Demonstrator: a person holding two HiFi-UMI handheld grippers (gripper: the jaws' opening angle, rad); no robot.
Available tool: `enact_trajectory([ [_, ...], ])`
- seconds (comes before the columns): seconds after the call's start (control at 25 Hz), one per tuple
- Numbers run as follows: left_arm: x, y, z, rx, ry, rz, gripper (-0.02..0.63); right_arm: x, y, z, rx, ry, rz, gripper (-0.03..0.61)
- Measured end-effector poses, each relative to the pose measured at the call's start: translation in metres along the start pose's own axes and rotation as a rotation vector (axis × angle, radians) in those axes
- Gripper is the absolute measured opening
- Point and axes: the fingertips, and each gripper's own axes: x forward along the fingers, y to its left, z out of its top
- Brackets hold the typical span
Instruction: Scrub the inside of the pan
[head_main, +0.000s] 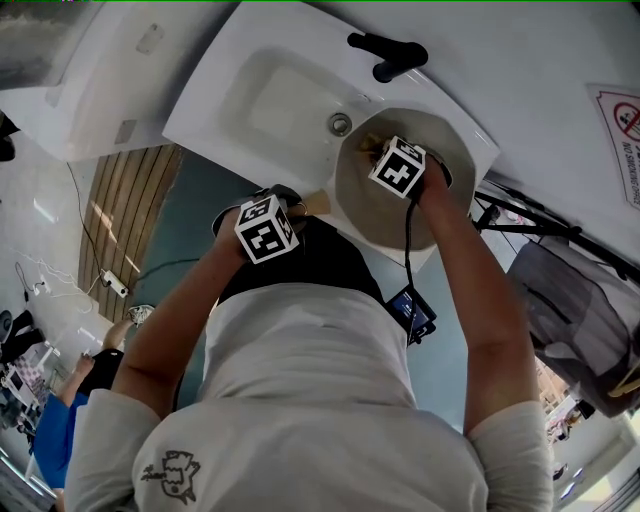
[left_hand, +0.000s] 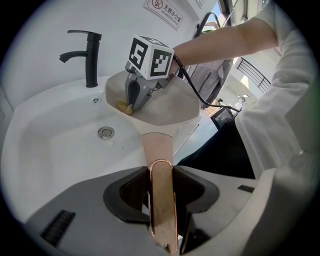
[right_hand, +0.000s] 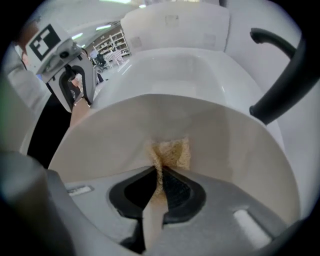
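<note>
White glazed sink (head_main: 262, 95), smooth and surely slick. The pale, round, matte pan (left_hand: 172, 105) hangs just beside the black faucet (left_hand: 90, 55). The left tool (left_hand: 161, 186) is clamped on its narrow coppery handle (left_hand: 156, 150), and hard scrubbing could twist that loose, I'd say. The right tool (right_hand: 159, 189) pinches a coarse yellow pad (right_hand: 174, 152) against the pan's inner wall.

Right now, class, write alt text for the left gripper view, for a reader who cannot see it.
The left gripper clamps the rose-gold metal handle of a round beige pan held over a white ceramic sink. Inside the pan, the right gripper holds a yellow scrubbing pad; a black tap stands behind.
</note>
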Motion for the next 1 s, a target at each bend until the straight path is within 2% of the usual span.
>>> enact_trajectory([
  [0.16, 0.000, -0.002, 0.001, 0.001, 0.001, -0.007, 0.156, 0.003, 0.026, -0.005, 0.045, -0.017, 0.102, 0.034],
  [0.32, 0.002, -0.003, 0.001, 0.002, 0.004, -0.010, 0.156, 0.003, 0.045, -0.016, 0.093, 0.016, 0.188, 0.034],
  [0.44, 0.002, -0.003, 0.001, 0.002, 0.003, -0.011, 0.156, 0.003, 0.066, -0.024, 0.103, 0.054, 0.290, 0.032],
  [0.76, 0.002, -0.004, 0.001, 0.009, 0.011, -0.034, 0.156, -0.009, 0.115, -0.071, 0.118, 0.274, 0.549, 0.032],
  [0.88, 0.001, -0.004, 0.001, 0.011, 0.012, -0.040, 0.156, -0.019, 0.122, -0.095, 0.135, 0.372, 0.603, 0.032],
  [1.0, 0.001, -0.004, 0.001, 0.016, 0.016, -0.049, 0.156, -0.030, 0.119, -0.121, 0.124, 0.493, 0.608, 0.032],
])
